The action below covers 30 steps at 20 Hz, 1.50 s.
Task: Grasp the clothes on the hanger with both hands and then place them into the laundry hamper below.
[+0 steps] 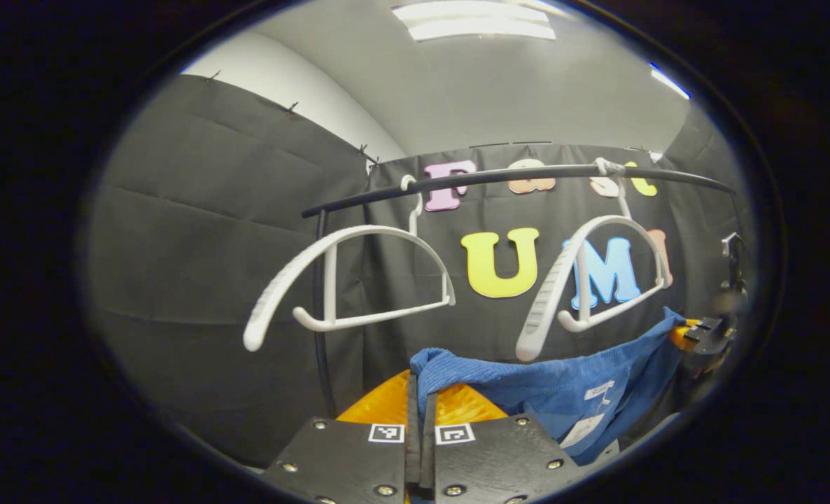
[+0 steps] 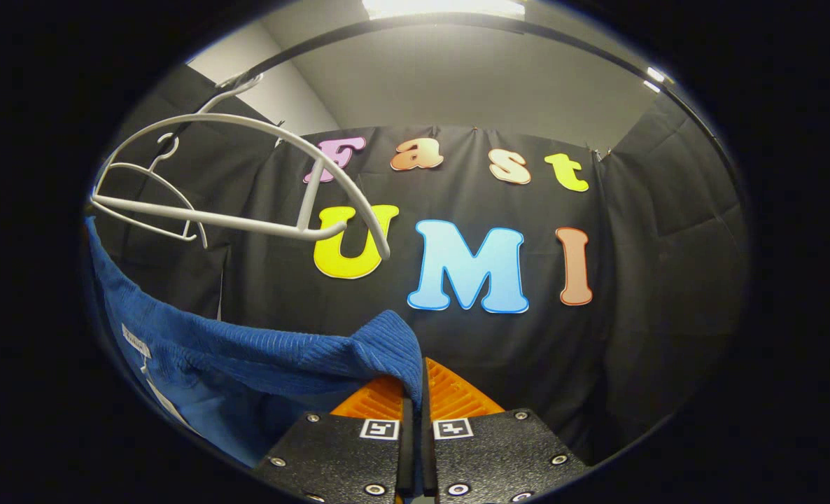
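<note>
Your blue top (image 1: 569, 392) hangs low in the frame, below the bare white hangers (image 1: 348, 280). Your left tongs (image 1: 420, 420) are pinched tight on one corner, your right tongs (image 2: 415, 413) on the other. Pull too far apart and a corner could slip out.

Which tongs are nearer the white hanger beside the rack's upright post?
Left. The left tongs are below that hanger; the right tongs are farther along the rail, beyond the second hanger.
</note>
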Available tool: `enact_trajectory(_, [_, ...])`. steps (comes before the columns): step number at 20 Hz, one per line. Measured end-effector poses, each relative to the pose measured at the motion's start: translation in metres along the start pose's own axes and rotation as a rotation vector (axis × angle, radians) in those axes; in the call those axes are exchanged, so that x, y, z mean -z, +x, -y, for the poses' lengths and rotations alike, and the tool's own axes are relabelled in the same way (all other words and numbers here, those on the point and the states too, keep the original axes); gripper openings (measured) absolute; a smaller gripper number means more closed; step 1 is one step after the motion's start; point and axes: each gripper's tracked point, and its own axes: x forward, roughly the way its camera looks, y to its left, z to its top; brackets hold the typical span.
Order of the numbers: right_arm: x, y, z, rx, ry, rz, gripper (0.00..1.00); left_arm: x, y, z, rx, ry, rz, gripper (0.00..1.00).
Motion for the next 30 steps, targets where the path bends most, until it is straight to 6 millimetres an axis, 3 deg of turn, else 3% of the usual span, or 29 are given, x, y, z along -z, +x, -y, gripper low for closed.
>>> enact_trajectory(1, [-0.002, -0.008, 0.001, 0.004, 0.009, -0.003, 0.04, -0.002, -0.009, -0.001, 0.006, -0.006, 0.003, 0.01])
enact_trajectory(2, [-0.006, -0.016, -0.001, 0.003, 0.021, -0.007, 0.04, -0.005, -0.016, -0.001, 0.013, -0.014, 0.009, 0.06])
enact_trajectory(4, [-0.018, -0.037, -0.005, 0.001, 0.046, -0.008, 0.04, -0.014, -0.03, 0.001, 0.036, -0.035, 0.028, 0.01])
enact_trajectory(5, [-0.027, -0.049, -0.005, 0.004, 0.056, -0.001, 0.04, -0.018, -0.035, 0.002, 0.049, -0.047, 0.034, 0.06])
enact_trajectory(6, [-0.035, -0.06, -0.006, 0.006, 0.064, 0.007, 0.04, -0.021, -0.04, 0.002, 0.063, -0.058, 0.035, 0.0])
enact_trajectory(10, [-0.061, -0.103, -0.019, 0.0, 0.06, 0.02, 0.04, -0.035, -0.059, 0.01, 0.126, -0.085, 0.051, 0.01])
enact_trajectory(12, [-0.066, -0.118, -0.021, 0.006, 0.06, 0.024, 0.04, -0.038, -0.071, 0.014, 0.163, -0.104, 0.054, 0.01])
enact_trajectory(13, [-0.069, -0.131, -0.026, 0.006, 0.064, 0.023, 0.04, -0.039, -0.077, 0.016, 0.182, -0.113, 0.056, 0.07])
enact_trajectory(16, [-0.077, -0.165, -0.037, 0.012, 0.075, 0.016, 0.04, -0.043, -0.091, 0.025, 0.24, -0.132, 0.057, 0.07])
enact_trajectory(17, [-0.079, -0.176, -0.041, 0.015, 0.083, 0.013, 0.04, -0.044, -0.097, 0.029, 0.262, -0.141, 0.059, 0.01])
enact_trajectory(18, [-0.079, -0.186, -0.048, 0.015, 0.09, 0.01, 0.04, -0.046, -0.102, 0.032, 0.283, -0.15, 0.06, 0.06])
enact_trajectory(21, [-0.081, -0.215, -0.066, 0.014, 0.093, 0.002, 0.04, -0.047, -0.117, 0.044, 0.351, -0.162, 0.059, 0.06])
enact_trajectory(22, [-0.08, -0.224, -0.072, 0.015, 0.091, -0.003, 0.04, -0.048, -0.123, 0.048, 0.373, -0.167, 0.058, 0.01])
enact_trajectory(24, [-0.077, -0.243, -0.085, 0.015, 0.098, -0.018, 0.04, -0.046, -0.136, 0.054, 0.413, -0.177, 0.054, 0.06])
enact_trajectory(25, [-0.076, -0.252, -0.091, 0.015, 0.102, -0.023, 0.04, -0.045, -0.142, 0.056, 0.432, -0.181, 0.05, 0.01])
enact_trajectory(30, [-0.07, -0.283, -0.116, 0.007, 0.114, -0.061, 0.04, -0.037, -0.176, 0.069, 0.506, -0.206, 0.016, 0.01])
